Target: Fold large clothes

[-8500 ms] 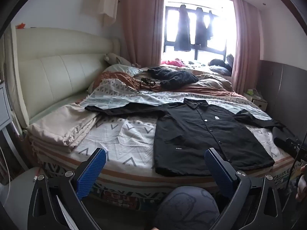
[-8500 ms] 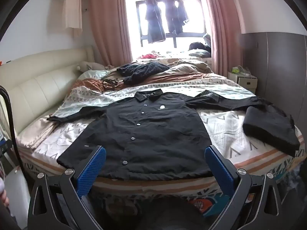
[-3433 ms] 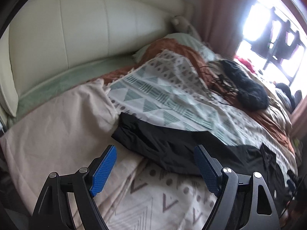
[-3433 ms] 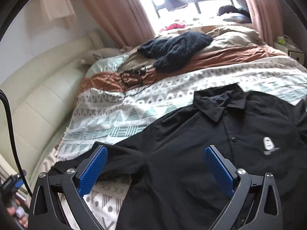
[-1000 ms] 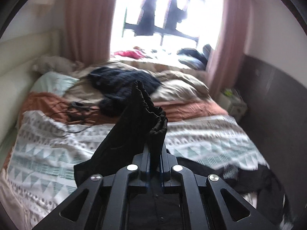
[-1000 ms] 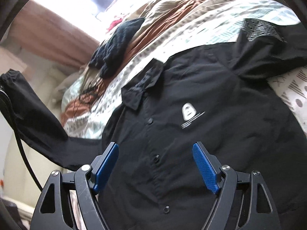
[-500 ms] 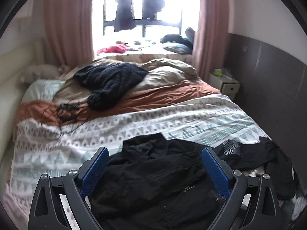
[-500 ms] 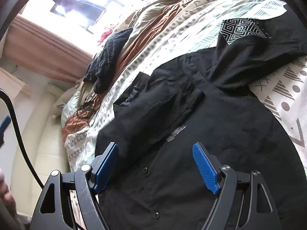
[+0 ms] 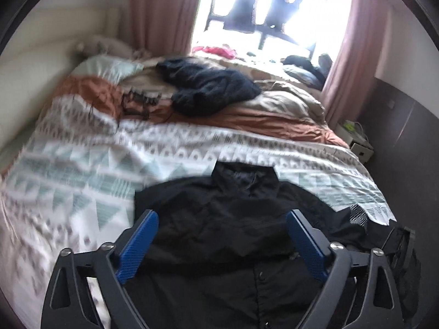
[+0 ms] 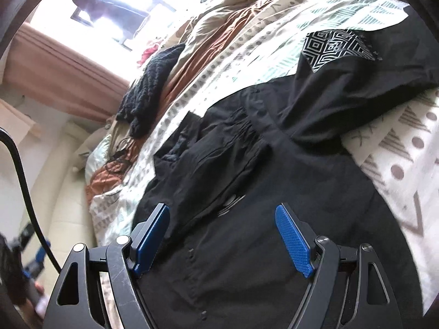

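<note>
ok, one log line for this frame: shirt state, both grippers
black shirt: flat on bed, one sleeve folded over front, other still out | left gripper: closing, nothing held | right gripper: open, over shirt

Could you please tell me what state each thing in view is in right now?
Black button-up shirt: spread on the bed, one sleeve folded over its front, the other sleeve out sideways.
Dark knitted garment: crumpled in a heap.
Patterned bedcover: spread out, rumpled.
Left tongs: closing slightly, nothing gripped.
Right tongs: open, empty.
</note>
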Demonstrator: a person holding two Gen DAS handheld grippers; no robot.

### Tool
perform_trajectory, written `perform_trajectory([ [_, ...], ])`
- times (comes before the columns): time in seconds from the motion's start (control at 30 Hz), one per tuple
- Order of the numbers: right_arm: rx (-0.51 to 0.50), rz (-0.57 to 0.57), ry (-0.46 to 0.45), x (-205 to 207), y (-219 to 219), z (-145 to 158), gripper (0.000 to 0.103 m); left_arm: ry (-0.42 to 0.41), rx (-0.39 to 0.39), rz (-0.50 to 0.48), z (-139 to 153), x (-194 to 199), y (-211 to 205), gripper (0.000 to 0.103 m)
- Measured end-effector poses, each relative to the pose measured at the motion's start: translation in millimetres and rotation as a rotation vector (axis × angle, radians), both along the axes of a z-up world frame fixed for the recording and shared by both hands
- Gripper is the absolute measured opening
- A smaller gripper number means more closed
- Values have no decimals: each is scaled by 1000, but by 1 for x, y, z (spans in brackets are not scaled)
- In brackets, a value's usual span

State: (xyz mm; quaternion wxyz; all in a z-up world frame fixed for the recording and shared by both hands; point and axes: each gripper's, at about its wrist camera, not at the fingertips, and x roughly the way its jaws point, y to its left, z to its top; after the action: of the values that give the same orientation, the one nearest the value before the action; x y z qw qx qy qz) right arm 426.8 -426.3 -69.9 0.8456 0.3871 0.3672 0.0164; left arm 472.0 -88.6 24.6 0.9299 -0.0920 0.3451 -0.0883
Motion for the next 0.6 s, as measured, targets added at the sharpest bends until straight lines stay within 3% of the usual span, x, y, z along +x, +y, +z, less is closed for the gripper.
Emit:
perform_trajectory([
  [0.23,66,-57,-16,23,-12,-21,79,69,-79,119,-63,0,33,83],
  [0.33,51,-57,-23,37,-7,-27,76,115,-118,161,-82,12,52,71],
  [0.47,31,-46,-8,56,-3,-41,72,138,-111,208,-106,19,66,68],
  [0.53,38,-54,-3,65,-7,-47,69,183,-129,220,-121,25,73,55],
  [0.6,29,-66,9,74,-9,-53,68,214,-145,231,-134,28,79,54],
])
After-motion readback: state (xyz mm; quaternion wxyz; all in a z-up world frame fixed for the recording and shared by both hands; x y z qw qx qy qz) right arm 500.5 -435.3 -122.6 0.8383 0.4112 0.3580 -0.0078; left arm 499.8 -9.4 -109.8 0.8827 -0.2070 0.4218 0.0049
